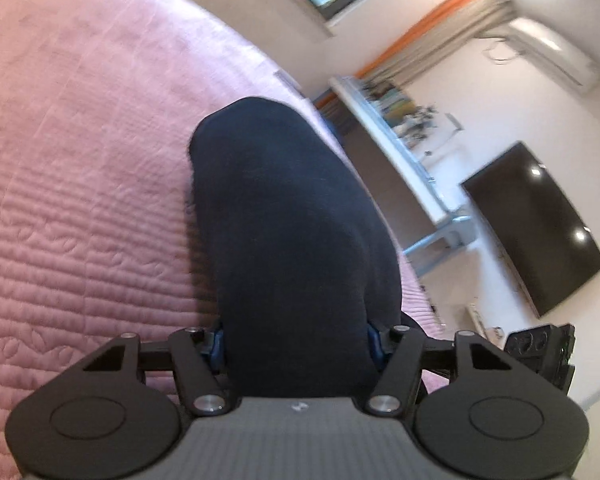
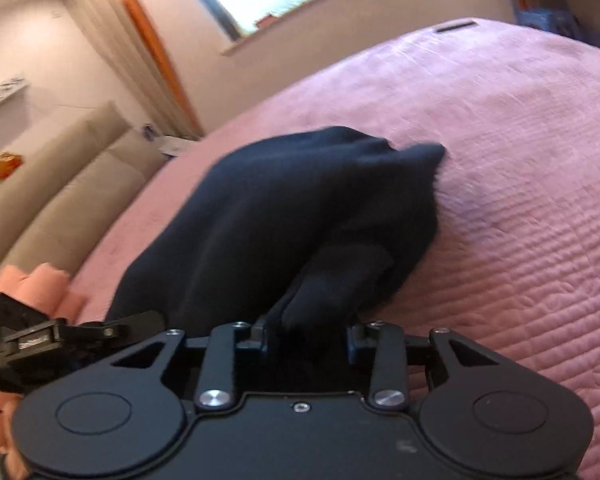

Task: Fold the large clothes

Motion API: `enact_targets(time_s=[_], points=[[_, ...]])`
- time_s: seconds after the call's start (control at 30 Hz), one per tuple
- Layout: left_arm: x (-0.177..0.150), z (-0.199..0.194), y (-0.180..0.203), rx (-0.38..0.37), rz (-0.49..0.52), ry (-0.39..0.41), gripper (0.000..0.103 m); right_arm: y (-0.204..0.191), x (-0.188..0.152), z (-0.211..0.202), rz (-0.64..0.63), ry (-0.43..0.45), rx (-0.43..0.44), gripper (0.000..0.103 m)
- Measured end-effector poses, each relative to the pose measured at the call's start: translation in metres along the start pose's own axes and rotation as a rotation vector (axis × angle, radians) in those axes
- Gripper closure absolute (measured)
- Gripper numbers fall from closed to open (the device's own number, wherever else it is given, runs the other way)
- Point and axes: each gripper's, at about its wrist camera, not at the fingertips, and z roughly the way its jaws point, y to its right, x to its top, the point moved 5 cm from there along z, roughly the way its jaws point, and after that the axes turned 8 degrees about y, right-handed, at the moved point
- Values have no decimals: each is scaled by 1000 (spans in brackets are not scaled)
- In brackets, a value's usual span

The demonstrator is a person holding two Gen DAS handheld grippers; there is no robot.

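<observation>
A dark navy garment [image 1: 284,208] lies bunched on the pink quilted bedspread [image 1: 80,160]. In the left wrist view a thick fold of it fills the whole gap of my left gripper [image 1: 296,336] and hides both fingers; the jaws are shut on the cloth. In the right wrist view the same garment [image 2: 284,208] runs from a crumpled heap into my right gripper [image 2: 310,328], shut on a narrower fold. The left gripper's body [image 2: 40,340] shows at the lower left, with a person's hand [image 2: 40,284] on it.
The bedspread [image 2: 520,160] stretches wide around the garment. Beyond the bed's edge stand a white desk [image 1: 400,132], a black TV screen [image 1: 536,224] and an air conditioner [image 1: 552,48]. A beige padded headboard [image 2: 60,184] and a curtain [image 2: 140,40] lie beyond the bed.
</observation>
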Motion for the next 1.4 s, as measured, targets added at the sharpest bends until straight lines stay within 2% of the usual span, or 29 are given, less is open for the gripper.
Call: enact_targets(time_s=[0.13, 0.27, 0.4, 0.5, 0.6, 0.67, 0.77, 0.8, 0.9, 0.93, 1.0, 1.07, 1.13, 1.2, 1.23, 1.27, 1.3, 1.33, 1.37, 1.4], points=[[8, -60, 33, -81, 73, 72, 42, -49, -4, -41, -36, 22, 73, 62], [5, -136, 63, -105, 118, 103, 41, -107, -17, -88, -71, 73, 98, 62], [-7, -210, 81, -80, 103, 139, 41, -157, -33, -124, -63, 79, 145, 62], [-24, -257, 82, -29, 70, 172, 40, -183, -52, -132, -79, 60, 166, 62], [-45, -273, 63, 29, 42, 186, 37, -184, -82, -115, -82, 17, 138, 62], [-64, -268, 35, 93, 29, 166, 35, -171, -105, -95, -21, -36, 98, 62], [-108, -251, -14, 261, -42, 99, 28, -140, -151, -59, 19, -166, -22, 61], [-123, -253, -26, 300, -61, 97, 26, -132, -162, -56, 51, -199, -35, 54], [-145, -282, -34, 239, -145, 118, 26, -122, -157, -83, 102, -177, -24, 41], [-147, -293, -33, 244, -149, 127, 27, -122, -152, -95, 102, -162, -30, 40], [-145, -317, -22, 284, -93, 165, 28, -127, -140, -120, 61, -114, -65, 40], [-134, -331, -9, 321, -18, 211, 28, -149, -130, -140, -33, -48, -108, 40], [-128, -338, 17, 303, 59, 240, 29, -179, -129, -144, -126, -1, -104, 40], [-126, -326, 36, 280, 110, 235, 35, -210, -136, -129, -223, -2, -101, 41], [-129, -319, 44, 263, 138, 210, 41, -221, -144, -120, -274, -15, -100, 44], [-133, -308, 50, 265, 171, 181, 51, -228, -155, -109, -325, -32, -113, 57], [-139, -302, 56, 283, 205, 163, 55, -231, -167, -95, -365, -67, -145, 72], [-145, -294, 60, 307, 245, 144, 69, -230, -175, -80, -380, -106, -191, 77], [-153, -287, 64, 314, 269, 106, 94, -226, -184, -72, -377, -133, -240, 82], [-163, -284, 65, 310, 270, 53, 101, -218, -191, -70, -358, -150, -273, 84]])
